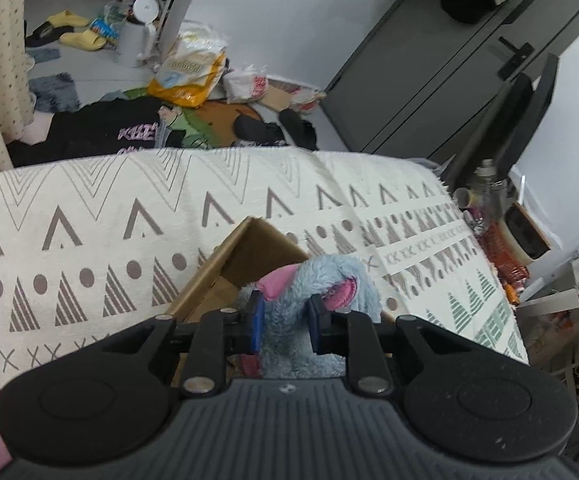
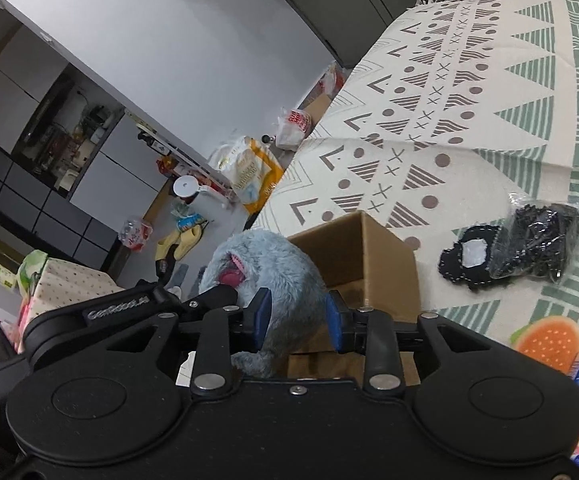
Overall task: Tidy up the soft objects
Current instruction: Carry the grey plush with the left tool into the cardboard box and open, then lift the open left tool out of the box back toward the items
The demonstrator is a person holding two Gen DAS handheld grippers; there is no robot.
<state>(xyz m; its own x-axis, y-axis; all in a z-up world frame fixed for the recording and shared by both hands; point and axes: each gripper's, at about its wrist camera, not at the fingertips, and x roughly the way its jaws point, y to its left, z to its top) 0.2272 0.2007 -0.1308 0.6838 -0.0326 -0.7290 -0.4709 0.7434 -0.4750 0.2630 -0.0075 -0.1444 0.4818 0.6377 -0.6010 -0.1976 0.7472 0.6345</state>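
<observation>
Both the left tool (image 1: 286,322) and right tool (image 2: 298,320) grip the plush toy (image 1: 321,280); it should be lowered squarely into the box (image 2: 373,256).

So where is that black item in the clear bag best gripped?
Probably by the bulging bag end, coming from above: the flat black piece hugs the patterned cloth, while the bunched plastic stands proud and gives the fingers something to pinch.
</observation>
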